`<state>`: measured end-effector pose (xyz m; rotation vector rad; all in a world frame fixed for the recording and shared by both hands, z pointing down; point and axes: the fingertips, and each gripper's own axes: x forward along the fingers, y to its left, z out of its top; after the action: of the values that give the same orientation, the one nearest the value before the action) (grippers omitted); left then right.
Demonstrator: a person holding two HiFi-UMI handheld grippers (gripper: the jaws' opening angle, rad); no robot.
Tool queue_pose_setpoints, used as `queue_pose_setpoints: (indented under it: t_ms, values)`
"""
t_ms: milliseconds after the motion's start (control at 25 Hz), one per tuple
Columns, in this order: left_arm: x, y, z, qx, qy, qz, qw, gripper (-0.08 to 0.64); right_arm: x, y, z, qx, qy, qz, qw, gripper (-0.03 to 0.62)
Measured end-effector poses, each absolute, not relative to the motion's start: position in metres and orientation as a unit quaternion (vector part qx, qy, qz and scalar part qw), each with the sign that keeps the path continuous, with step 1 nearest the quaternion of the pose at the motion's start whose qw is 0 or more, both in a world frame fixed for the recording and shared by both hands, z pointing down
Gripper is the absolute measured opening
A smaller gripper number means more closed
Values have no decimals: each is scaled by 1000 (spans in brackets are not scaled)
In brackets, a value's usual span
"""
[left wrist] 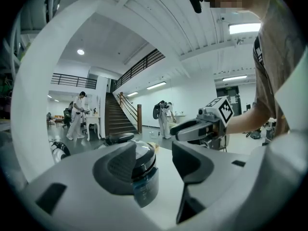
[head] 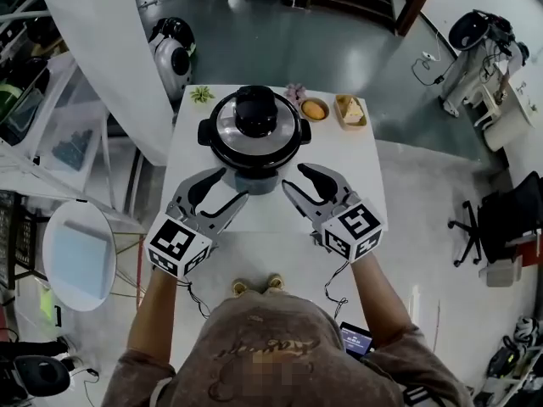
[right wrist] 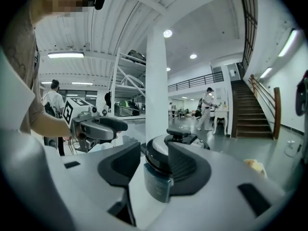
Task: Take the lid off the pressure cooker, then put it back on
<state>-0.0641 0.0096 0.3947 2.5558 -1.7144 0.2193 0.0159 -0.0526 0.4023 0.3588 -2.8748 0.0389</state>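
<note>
The pressure cooker (head: pixel 254 147) stands on the white table (head: pixel 356 168), with its steel lid (head: pixel 280 132) and black knob (head: pixel 255 110) on top. My left gripper (head: pixel 221 191) is near the cooker's front left, open, with nothing between its fingers. Just off the front right, my right gripper (head: pixel 296 181) is open and empty too. Neither touches the cooker. In the left gripper view the cooker (left wrist: pixel 142 170) shows between the jaws of the left gripper (left wrist: pixel 154 150), and the right gripper (left wrist: pixel 192 129) is beyond. The right gripper view shows the cooker (right wrist: pixel 159 172) ahead of the right gripper (right wrist: pixel 154 149).
Behind the cooker are a small plant (head: pixel 201 94), a bowl with an orange thing (head: pixel 314 108) and a tray of food (head: pixel 350 110). A white pillar (head: pixel 93 49) rises at the left, and a round side table (head: pixel 78 255) stands lower left. People stand in the background.
</note>
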Motion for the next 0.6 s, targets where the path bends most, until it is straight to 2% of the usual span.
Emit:
queue_pose_setpoints:
  t_ms: [240, 440, 600]
  values:
    - [-66, 26, 411, 788, -612, 61, 21, 154, 55, -53, 426, 189, -976, 34, 100, 101]
    - [-77, 38, 421, 739, -673, 18, 26, 25, 84, -50, 438, 218, -971, 61, 73, 50]
    - [-79, 42, 433, 718, -695, 5, 39, 5, 97, -54, 444, 245, -966, 65, 55, -3]
